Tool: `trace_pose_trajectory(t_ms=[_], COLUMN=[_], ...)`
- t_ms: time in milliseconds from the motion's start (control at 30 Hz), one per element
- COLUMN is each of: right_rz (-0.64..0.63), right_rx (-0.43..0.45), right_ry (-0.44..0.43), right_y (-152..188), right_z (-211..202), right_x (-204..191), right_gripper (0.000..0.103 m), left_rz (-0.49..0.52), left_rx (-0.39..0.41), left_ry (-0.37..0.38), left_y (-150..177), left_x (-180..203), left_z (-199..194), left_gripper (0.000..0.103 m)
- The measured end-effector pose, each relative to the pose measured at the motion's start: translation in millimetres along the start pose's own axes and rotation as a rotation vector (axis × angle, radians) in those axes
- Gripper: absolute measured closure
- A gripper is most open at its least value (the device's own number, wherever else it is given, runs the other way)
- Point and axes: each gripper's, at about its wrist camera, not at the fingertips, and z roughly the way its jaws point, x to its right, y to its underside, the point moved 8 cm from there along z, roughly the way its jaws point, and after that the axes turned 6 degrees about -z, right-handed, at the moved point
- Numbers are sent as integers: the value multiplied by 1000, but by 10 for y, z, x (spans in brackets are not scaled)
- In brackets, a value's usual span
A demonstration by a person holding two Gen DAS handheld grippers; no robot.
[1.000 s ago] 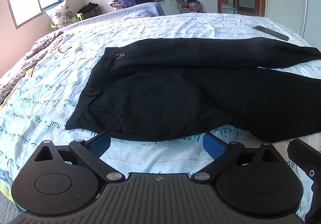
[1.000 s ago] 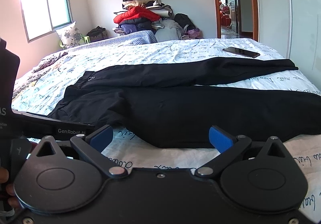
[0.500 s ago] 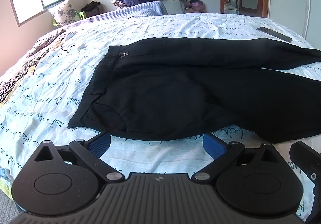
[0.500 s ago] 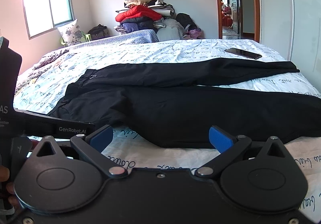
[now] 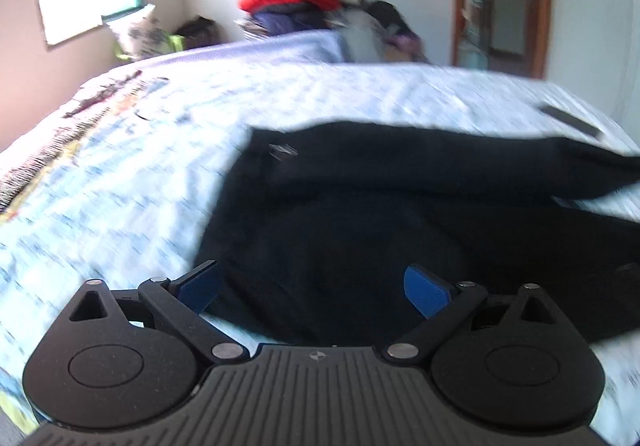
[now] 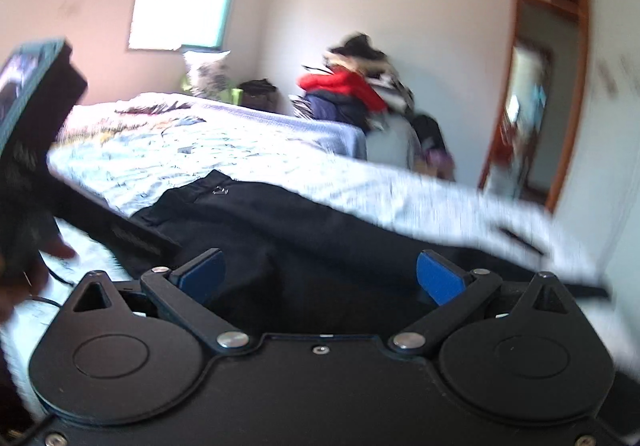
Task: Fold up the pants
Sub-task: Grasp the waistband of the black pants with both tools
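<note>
The fold had not yet begun: the black pants [image 5: 400, 214] lay spread out on the bed [image 5: 120, 174], waistband to the left, legs running right. The left gripper [image 5: 312, 286] was over the near waist edge, and the right gripper [image 6: 320, 274] over a leg. Both were spread wide and, as far as the blur allowed, held nothing. Next, each needed to pinch the near edge.
</note>
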Motion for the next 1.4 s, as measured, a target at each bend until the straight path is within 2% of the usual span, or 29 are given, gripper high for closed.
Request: trace_pose_trajectory(t_ms=[100,200,367,467,500,633,800,833,900,933,1033,1233,1333,1400], right_rz=[-52,-78,-55,-52,-53,-19,4,7,23,28,-75,-395,-465,-488], right_rx=[-20,-81,-178,-230,-247,-318,-380,-388,-393,-380,-300,-132,-69,-30], right_ry=[-48,-182,-400,-472,-485,-558,-642,-662,-721,-738,-689,-591,-554,-525], right_y=[-202,-311,-422,-439,-451,-476,-419,-392,-368,-389,-464,-534,-568,-601], right_z=[437,1040,2072,2625,2810,3472,3976,4035,4057,4013,3810,3095,2819,2697], right_x=[21,-10,-121,-215,-241,-294,-390,-418,-479,-500,-555,-865,-929,-938], right_gripper=[0,0,2,2,4,26,33,38,65,84,88,89,89,89], left_rz=[-60,-113,-80,-68,-70,-67,-13,-14,-33,-53,-148,-366,-437,-502], left_rx=[-9,-29,-69,-105,-128,-201,-196,-195,-199,-206,-239,-345,-430,-475], left_ry=[-1,-34,-73,-76,-73,-69,-122,-127,-125,-121,-72,52,141,176], left_y=[-239,-425,-658,-766,-786,-867,-1026,-1055,-1111,-1143,-1247,-1438,-1397,-1335], left_x=[-289,-563,-767,-789,-775,-711,-652,-646,-645,-652,-662,-554,-430,-397], left_z=[195,427,814,1046,1142,1495,1780,1833,1934,1992,2131,2464,2601,2669], left_gripper=[4,4,4,3,3,4,3,3,3,3,4,6,7,15])
